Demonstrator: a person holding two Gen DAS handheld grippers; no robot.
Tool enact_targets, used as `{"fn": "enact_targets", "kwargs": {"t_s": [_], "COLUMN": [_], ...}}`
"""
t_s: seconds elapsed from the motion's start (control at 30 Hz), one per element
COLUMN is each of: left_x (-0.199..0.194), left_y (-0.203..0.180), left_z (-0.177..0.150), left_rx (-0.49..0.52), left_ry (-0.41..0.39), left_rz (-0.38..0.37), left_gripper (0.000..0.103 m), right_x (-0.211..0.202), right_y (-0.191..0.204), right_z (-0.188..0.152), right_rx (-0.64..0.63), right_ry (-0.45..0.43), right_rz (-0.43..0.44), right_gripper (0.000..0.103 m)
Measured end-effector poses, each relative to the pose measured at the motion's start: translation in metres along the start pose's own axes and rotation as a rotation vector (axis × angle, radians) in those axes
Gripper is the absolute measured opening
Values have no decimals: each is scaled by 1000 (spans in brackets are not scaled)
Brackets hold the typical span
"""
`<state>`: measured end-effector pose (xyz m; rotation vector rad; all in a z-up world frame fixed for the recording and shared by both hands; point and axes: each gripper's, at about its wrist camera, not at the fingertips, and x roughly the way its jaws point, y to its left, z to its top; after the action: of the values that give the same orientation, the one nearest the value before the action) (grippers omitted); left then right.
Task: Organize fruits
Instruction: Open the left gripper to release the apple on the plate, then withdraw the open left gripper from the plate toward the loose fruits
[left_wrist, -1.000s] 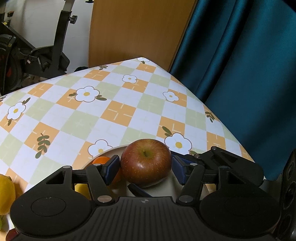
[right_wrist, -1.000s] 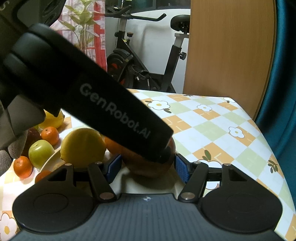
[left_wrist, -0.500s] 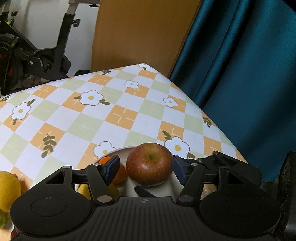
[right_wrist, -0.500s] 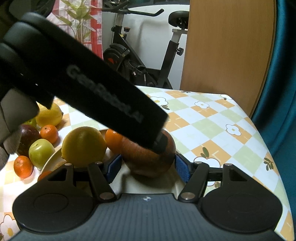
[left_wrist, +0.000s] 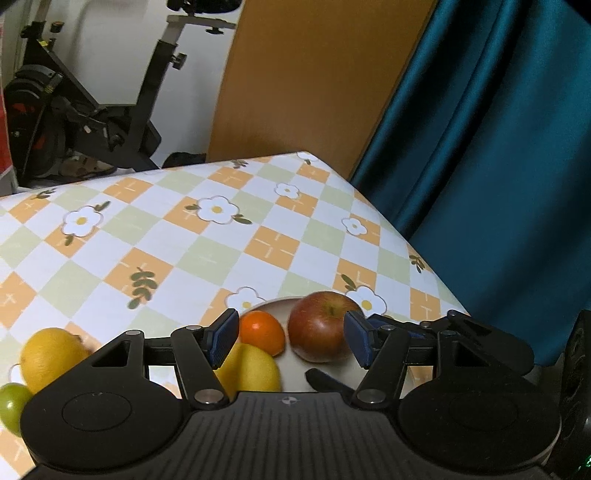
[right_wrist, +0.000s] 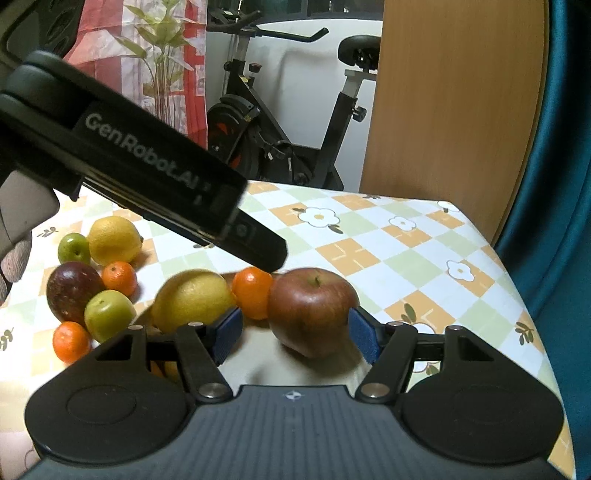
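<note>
A red apple (left_wrist: 321, 328) (right_wrist: 310, 310) rests on a pale plate (left_wrist: 273, 305) (right_wrist: 258, 354) next to an orange (left_wrist: 262, 332) (right_wrist: 253, 291) and a yellow lemon (left_wrist: 251, 369) (right_wrist: 192, 301). My left gripper (left_wrist: 290, 338) hangs open above and short of the plate, with nothing between its pads. In the right wrist view its black body (right_wrist: 258, 243) slants in from the upper left over the fruit. My right gripper (right_wrist: 295, 338) is open at the plate. The apple lies just ahead of its fingers, close to the right pad, with a clear gap at the left pad.
A pile of loose fruit lies left of the plate: a lemon (right_wrist: 114, 240), a dark purple fruit (right_wrist: 72, 295), two green fruits (right_wrist: 109, 314), two tangerines (right_wrist: 119, 278). The table's right edge (right_wrist: 517, 280) borders a teal curtain. An exercise bike stands behind.
My left gripper let go of the apple, then drew back and up from it. The apple stays on the plate. The right gripper has hardly moved.
</note>
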<state>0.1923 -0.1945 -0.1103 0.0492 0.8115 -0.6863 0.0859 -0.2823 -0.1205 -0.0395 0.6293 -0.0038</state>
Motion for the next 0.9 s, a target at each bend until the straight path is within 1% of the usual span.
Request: {"fn": "enact_targets", "kwargs": {"t_s": [0.27,0.47,0.63,0.9], "left_x": [-28,-48,-67,-98], "left_y": [25,51,73,121], "left_z": [-1,-2,-3,-4], "left_rx": [-19,-54,-58,-119], "left_ry": [-58,-92,-115,-146], "left_rz": [42,77,123,201], "left_gripper": [65,65,65,65], "right_x": [-9,-5,2,12], "right_y": [17,33,44,70], "right_z": [12,23,30,40], "right_rx": [-30,-48,-52,-73], "right_ry": [-26,-40,-45,-55], "right_rz": [16,38,61,116], "right_gripper": [67,67,67,67]}}
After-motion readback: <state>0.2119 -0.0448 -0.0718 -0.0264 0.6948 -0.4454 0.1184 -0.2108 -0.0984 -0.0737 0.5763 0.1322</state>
